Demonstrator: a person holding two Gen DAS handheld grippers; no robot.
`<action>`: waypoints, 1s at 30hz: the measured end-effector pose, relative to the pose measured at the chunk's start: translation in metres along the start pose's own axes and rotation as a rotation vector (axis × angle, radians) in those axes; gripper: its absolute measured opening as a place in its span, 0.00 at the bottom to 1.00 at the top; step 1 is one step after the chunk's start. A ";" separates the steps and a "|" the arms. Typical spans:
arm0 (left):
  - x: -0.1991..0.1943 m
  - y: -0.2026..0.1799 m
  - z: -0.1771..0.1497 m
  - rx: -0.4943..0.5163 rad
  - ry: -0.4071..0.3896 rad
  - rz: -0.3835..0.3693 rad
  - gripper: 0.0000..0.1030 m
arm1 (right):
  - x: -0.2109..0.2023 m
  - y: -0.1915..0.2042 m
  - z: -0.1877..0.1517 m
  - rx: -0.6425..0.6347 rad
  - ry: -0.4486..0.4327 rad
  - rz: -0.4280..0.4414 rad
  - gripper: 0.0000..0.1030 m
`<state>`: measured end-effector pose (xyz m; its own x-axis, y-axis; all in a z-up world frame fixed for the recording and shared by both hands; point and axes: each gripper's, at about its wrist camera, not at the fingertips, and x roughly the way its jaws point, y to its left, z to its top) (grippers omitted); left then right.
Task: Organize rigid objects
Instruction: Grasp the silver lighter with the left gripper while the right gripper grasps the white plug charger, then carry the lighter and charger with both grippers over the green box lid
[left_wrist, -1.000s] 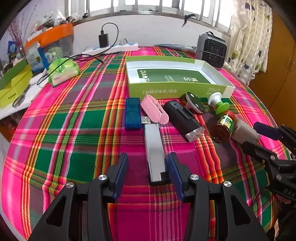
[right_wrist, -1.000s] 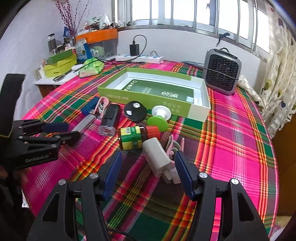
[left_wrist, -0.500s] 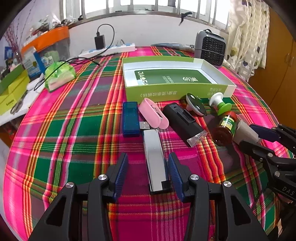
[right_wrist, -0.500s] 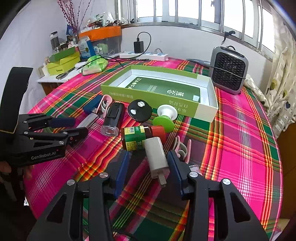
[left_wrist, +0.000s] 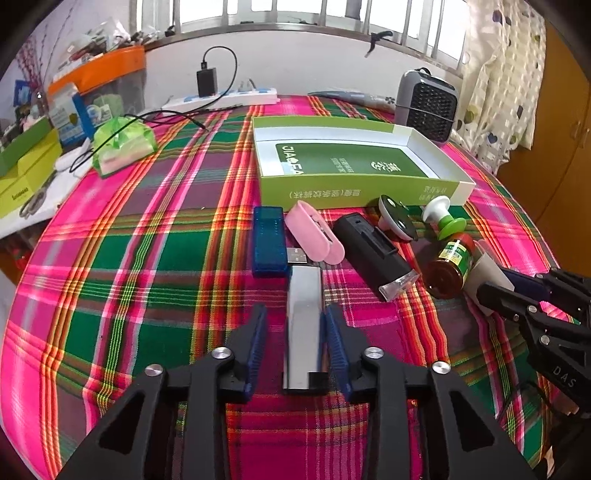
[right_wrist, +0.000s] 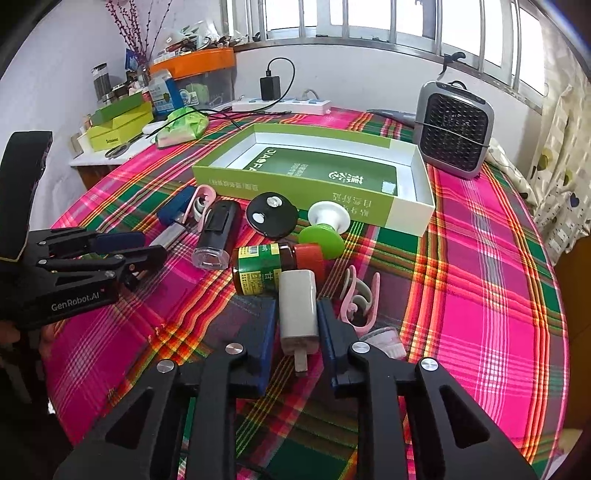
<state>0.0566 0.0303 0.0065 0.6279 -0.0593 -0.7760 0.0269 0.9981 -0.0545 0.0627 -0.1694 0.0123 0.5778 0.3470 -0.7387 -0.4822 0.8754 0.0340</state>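
**Mia:** What has the right gripper (right_wrist: 296, 307) got?

**Ben:** Its jaws have just been closing, and now both pads pinch the white charger (right_wrist: 296, 286) by its flat sides. It lies on the checked cloth (right_wrist: 480, 295), right at the front. It looks hard, smooth and light, so I think it could slip. The flat sides are the best place to hold it, not the little plug end.

**Mia:** And the left gripper (left_wrist: 295, 313)?

**Ben:** Its jaws have just been closing too. The silver bar (left_wrist: 303, 295) lies between them. One pad touches it, but the other has a gap, so it is not pinched yet. The bar looks shiny and stiff, maybe heavier.

**Mia:** What is in the way?

**Ben:** The brown bottle (right_wrist: 264, 271) touches the charger's far end and may roll. A pink clip (right_wrist: 360, 299) sits just beside it. Farther off is the black torch (right_wrist: 216, 236), then the green box (right_wrist: 295, 186), open and with nothing in it. The grey heater (right_wrist: 454, 136) stands behind.
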 end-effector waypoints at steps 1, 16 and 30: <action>0.000 0.000 0.000 0.000 0.000 -0.001 0.26 | 0.000 0.000 0.000 -0.002 -0.001 -0.001 0.23; -0.004 0.000 0.000 -0.009 -0.012 -0.022 0.20 | -0.002 0.001 -0.001 0.010 -0.005 -0.003 0.20; -0.006 0.001 0.004 0.001 -0.011 -0.025 0.18 | -0.007 0.003 0.001 0.024 -0.022 0.001 0.20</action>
<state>0.0558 0.0316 0.0141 0.6355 -0.0845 -0.7675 0.0439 0.9963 -0.0733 0.0580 -0.1691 0.0185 0.5918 0.3545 -0.7240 -0.4666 0.8830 0.0510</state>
